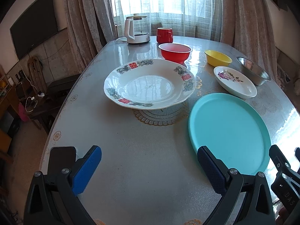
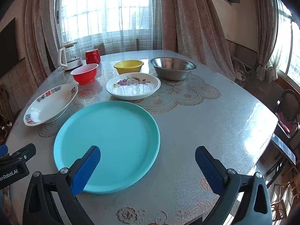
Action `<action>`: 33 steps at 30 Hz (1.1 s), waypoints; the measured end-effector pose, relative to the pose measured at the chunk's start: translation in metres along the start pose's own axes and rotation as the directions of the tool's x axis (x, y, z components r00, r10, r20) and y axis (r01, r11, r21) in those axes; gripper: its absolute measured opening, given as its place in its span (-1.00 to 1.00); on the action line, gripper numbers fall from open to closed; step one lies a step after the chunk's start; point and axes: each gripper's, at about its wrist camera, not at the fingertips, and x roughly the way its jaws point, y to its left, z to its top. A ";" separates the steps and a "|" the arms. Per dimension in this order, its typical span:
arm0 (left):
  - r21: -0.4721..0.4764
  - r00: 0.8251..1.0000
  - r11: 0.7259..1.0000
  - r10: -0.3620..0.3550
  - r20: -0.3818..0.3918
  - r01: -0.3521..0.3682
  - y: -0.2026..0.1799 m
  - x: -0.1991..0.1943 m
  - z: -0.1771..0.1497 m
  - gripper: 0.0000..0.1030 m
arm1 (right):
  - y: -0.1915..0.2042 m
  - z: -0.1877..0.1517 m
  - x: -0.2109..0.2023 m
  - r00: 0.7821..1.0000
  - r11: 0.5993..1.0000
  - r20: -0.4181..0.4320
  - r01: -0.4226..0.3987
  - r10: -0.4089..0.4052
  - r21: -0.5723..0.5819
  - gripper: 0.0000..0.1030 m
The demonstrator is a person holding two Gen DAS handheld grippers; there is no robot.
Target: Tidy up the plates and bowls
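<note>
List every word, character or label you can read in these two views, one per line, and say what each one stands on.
"DAS" – on the right tool, seen at the edge of the left wrist view.
"enRobot.AI" – on the left tool, seen in the right wrist view, cut off at the frame edge.
"囍" – red, repeated on the rim of the big white plate.
The red mug bears faint lettering, too small to read.

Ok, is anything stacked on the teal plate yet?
No, the teal plate lies bare on the table, with the flowered dish and the bowls sitting apart from it farther back.
</note>
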 end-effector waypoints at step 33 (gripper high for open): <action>-0.009 1.000 1.000 -0.002 -0.006 0.002 0.003 0.000 -0.001 0.99 | 0.004 0.003 -0.005 0.999 1.000 0.026 -0.027 0.028 -0.008 1.00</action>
